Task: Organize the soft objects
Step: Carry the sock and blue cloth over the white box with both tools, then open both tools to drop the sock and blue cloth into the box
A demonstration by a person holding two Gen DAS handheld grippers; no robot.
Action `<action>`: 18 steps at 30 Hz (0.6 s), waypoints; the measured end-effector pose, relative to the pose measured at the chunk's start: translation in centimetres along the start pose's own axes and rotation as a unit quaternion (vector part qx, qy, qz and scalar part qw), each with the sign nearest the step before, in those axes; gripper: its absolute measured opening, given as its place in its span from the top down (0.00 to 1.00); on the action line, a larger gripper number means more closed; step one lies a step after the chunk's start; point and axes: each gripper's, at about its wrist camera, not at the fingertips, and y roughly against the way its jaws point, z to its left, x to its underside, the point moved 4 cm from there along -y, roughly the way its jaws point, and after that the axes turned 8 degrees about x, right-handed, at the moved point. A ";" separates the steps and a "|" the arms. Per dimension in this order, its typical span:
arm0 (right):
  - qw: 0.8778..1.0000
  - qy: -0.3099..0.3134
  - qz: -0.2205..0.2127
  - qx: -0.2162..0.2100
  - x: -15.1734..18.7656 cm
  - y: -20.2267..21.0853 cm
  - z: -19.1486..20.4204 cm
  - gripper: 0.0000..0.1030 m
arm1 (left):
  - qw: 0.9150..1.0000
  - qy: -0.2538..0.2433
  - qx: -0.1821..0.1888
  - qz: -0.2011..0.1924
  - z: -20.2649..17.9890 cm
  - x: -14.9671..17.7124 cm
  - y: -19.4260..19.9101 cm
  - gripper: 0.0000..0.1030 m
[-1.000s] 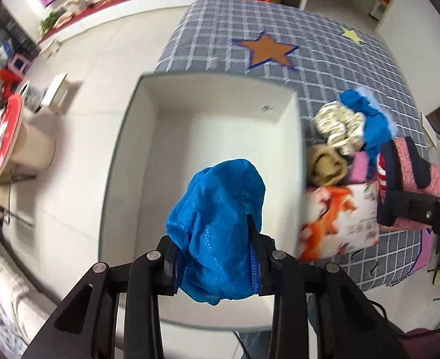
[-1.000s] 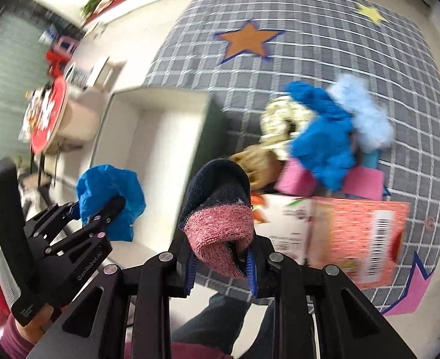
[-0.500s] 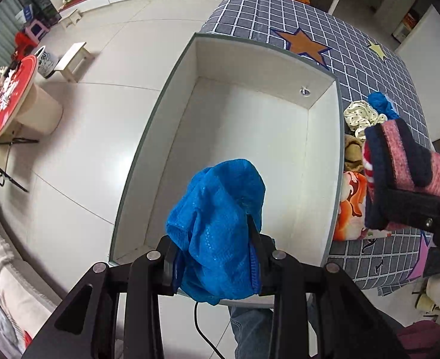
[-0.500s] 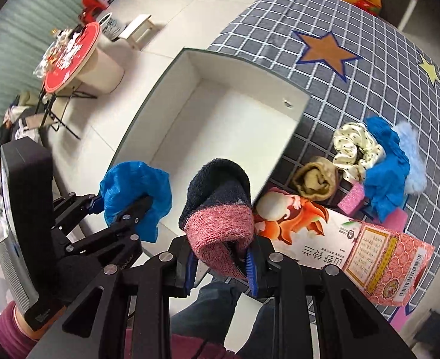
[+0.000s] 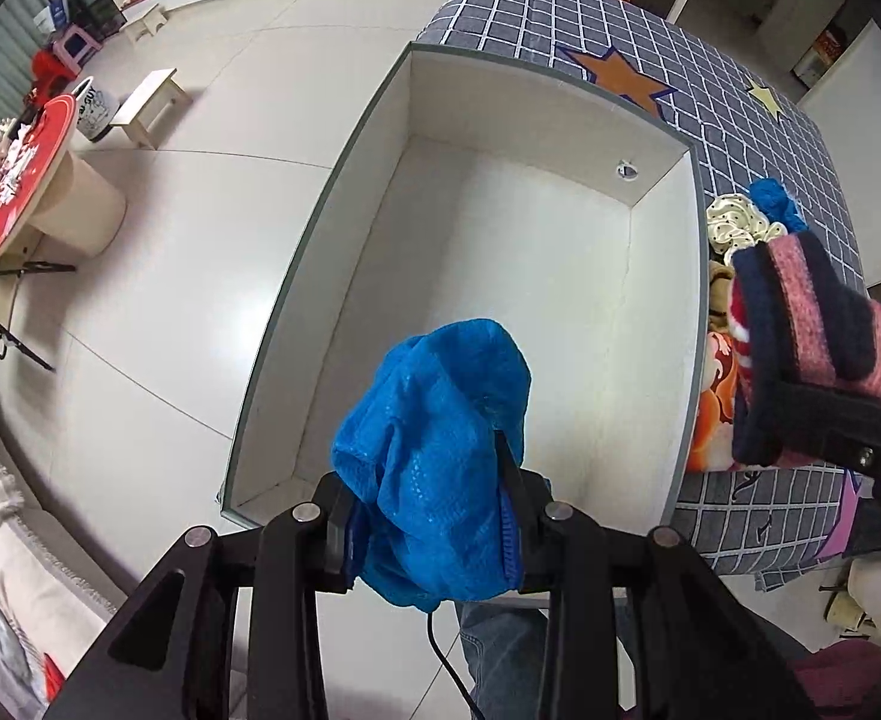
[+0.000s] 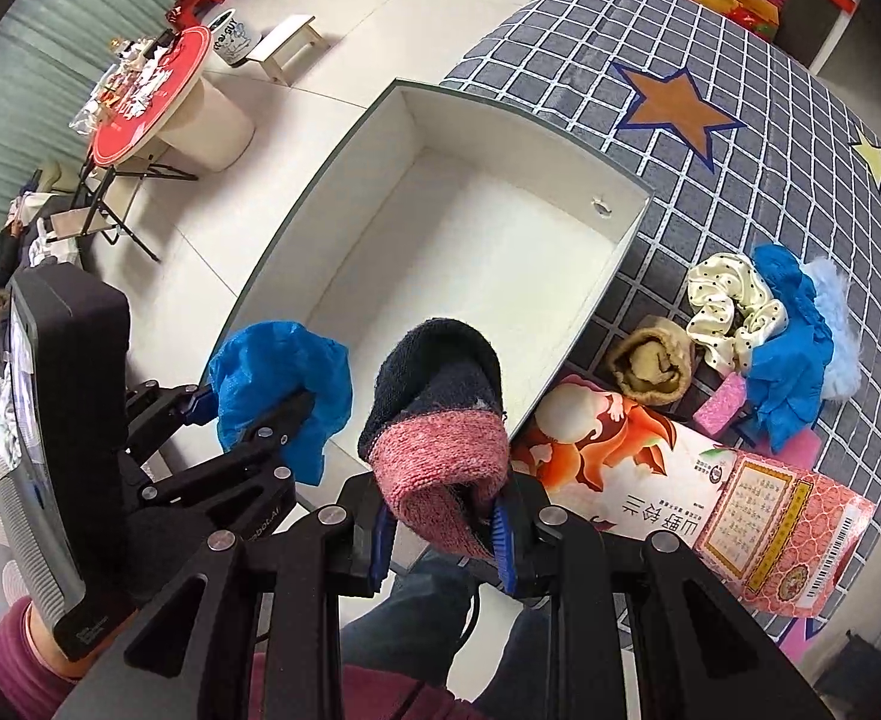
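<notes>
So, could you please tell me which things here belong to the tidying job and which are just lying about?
Part of the job:
- blue cloth in the left tool
- pink and navy sock in the right tool
- white box
- spotted scrunchie, tan roll, blue glove

Just lying about:
- printed carton
- red round table
- small stool

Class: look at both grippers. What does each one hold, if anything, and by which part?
The left gripper pinches a bunched blue cloth by its lower folds. The right gripper grips a navy-and-pink sock at its pink end.
</notes>
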 end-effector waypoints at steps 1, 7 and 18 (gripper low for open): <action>1.000 0.001 0.000 0.000 0.0 0.0 0.1 0.73 | 1.000 0.000 0.000 0.001 0.0 0.0 -0.1 0.64; 1.000 0.005 0.004 -0.005 0.0 -0.3 0.5 0.73 | 1.000 -0.002 -0.004 0.004 0.1 0.0 -0.1 0.64; 1.000 0.025 0.007 -0.010 -0.3 -1.2 1.8 0.73 | 1.000 -0.002 -0.010 -0.005 0.2 0.3 0.0 0.35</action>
